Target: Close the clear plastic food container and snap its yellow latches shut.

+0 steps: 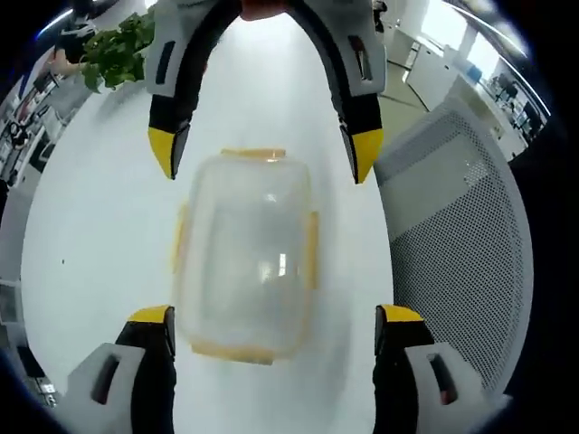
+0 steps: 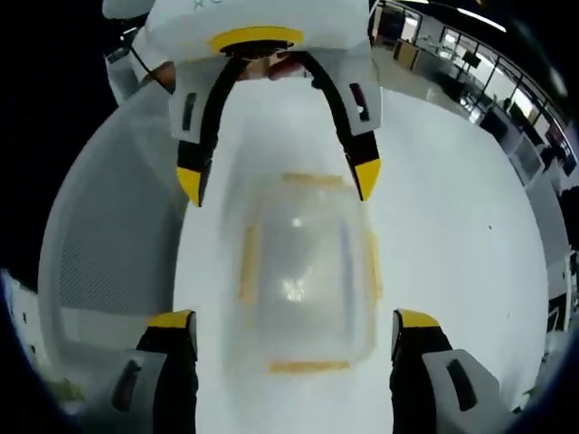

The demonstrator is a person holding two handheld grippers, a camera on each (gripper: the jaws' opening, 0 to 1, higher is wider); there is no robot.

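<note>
A clear plastic container [image 1: 246, 258] with its lid on sits on the white table [image 1: 99, 235], a yellow latch [image 1: 312, 249] along each of its four sides. My left gripper [image 1: 276, 316] stands open, its jaws wide either side of the container's near end. The right gripper [image 1: 265, 155] comes in from the opposite end, also open and holding nothing. In the right gripper view the container [image 2: 303, 271] is blurred and lies between my right gripper [image 2: 292, 318] and the facing left gripper [image 2: 278, 181]. Whether the latches are snapped down is unclear.
A grey mesh chair [image 1: 452, 226] stands close beside the table, and appears in the right gripper view as the chair [image 2: 99, 244] too. A green plant [image 1: 118, 50] sits at the table's far corner. Office desks lie beyond.
</note>
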